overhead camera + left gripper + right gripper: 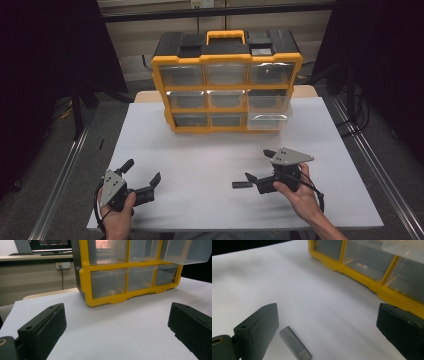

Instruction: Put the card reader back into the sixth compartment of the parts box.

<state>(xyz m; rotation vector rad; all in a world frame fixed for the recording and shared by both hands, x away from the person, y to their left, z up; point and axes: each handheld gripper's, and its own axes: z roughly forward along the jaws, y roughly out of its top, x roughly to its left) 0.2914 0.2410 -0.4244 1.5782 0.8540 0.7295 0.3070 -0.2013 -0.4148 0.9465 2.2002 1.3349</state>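
Two spread grippers, one small grey bar.
Right gripper and left gripper are gaping empty; bar is lying before one nine-drawer organizer.

1. A white table fills the middle; its wooden edge shows at the far side.
2. Grey floor lies left and right of the table.
3. Metal rails run along the floor on both sides, near to far.
4. A beige wall stands far behind, crossed by a dark bar.
5. A socket with a cable sits on the wall panel.
6. A monitor stands on a far ledge.
7. Both far corners are dark.
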